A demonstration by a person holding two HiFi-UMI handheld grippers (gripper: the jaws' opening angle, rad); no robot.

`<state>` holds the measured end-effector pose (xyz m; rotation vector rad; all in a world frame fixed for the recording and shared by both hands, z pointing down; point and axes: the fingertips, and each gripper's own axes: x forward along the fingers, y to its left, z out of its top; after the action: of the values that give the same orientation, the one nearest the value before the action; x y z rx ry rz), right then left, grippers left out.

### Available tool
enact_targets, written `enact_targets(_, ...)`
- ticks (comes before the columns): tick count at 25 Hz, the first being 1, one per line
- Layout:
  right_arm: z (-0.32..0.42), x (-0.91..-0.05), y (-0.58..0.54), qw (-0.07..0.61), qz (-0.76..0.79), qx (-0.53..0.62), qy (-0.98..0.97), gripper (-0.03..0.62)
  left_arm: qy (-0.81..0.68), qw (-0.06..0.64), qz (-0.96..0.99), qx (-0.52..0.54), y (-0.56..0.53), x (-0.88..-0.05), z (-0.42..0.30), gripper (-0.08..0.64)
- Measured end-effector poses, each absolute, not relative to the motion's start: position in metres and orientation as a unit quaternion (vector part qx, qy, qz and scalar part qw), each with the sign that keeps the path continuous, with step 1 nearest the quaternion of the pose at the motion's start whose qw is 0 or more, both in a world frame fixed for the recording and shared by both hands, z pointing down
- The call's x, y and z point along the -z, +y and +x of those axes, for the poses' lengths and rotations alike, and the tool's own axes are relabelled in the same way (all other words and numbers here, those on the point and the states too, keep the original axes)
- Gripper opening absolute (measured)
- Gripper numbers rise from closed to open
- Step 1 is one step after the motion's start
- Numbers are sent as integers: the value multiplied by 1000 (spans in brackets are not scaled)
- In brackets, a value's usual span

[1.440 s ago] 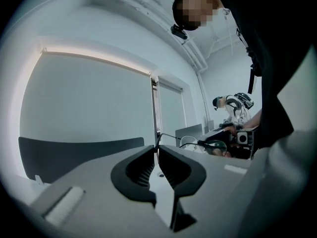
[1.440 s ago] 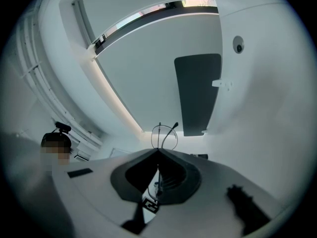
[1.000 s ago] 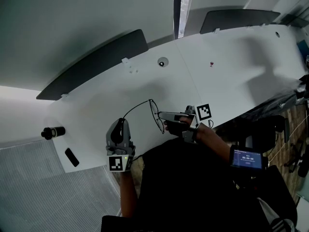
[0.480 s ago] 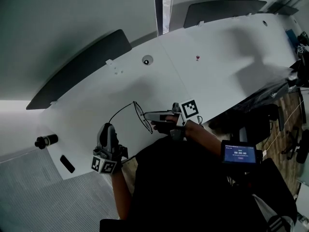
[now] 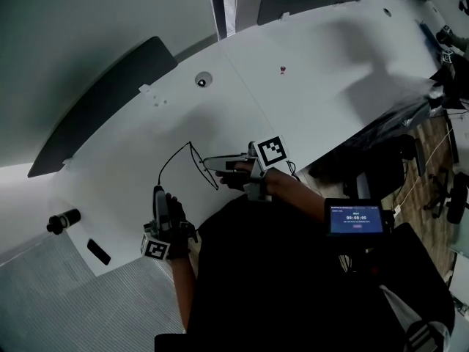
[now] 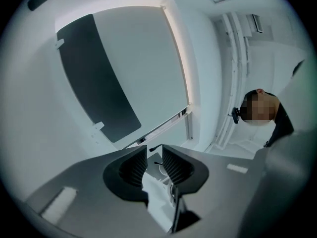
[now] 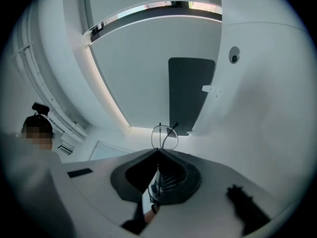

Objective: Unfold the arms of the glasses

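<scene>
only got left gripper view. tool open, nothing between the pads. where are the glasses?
Observer: The thin black wire-framed glasses are in the right tool, its jaws shut on the frame.
Operator: any arm out?
Observer: One arm curves out from the frame toward the left tool; the other I can't make out.
Operator: left touching it?
Observer: Head view shows the arm's tip just short of that tool, whose empty jaws have just been opening; no contact visible.

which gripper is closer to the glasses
Right. The right gripper is shut on the glasses; the left gripper hangs apart, below and left of them, jaws just opened, nothing between them.
</scene>
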<state>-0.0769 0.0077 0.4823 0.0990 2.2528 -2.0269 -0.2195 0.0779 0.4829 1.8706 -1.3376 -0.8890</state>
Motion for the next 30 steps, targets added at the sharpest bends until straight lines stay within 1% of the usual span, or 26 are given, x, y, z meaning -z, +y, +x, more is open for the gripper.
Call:
enact_targets(3,-75,-481,4,55,21,655,754,8,-498,378,690,364,77,-484,-207,81)
enact_targets(7,-74,-480,-1,64,10,651,756,9,-483,503,610,376,79,-520,-203,80)
enact_targets(9,-74,-481,-2,63,7,654,754,8,-473,540,583,381,77,-528,-197,81)
enact_targets(13,-71,-482,-1,67,5,661,747,9,-459,540,598,375,56,-509,-173,81)
enact_targets(17,-65,-475,-9,106,1,653,750,8,-400,536,626,401,27,-481,-143,83)
enact_targets(19,-61,-472,-12,115,0,648,753,8,-389,542,629,399,17,-479,-130,84)
enact_targets(22,-63,-471,-13,108,-1,633,766,8,-384,554,624,395,11,-479,-126,92)
enact_targets(30,-70,-471,-8,97,11,633,768,8,-386,563,630,370,10,-480,-121,104)
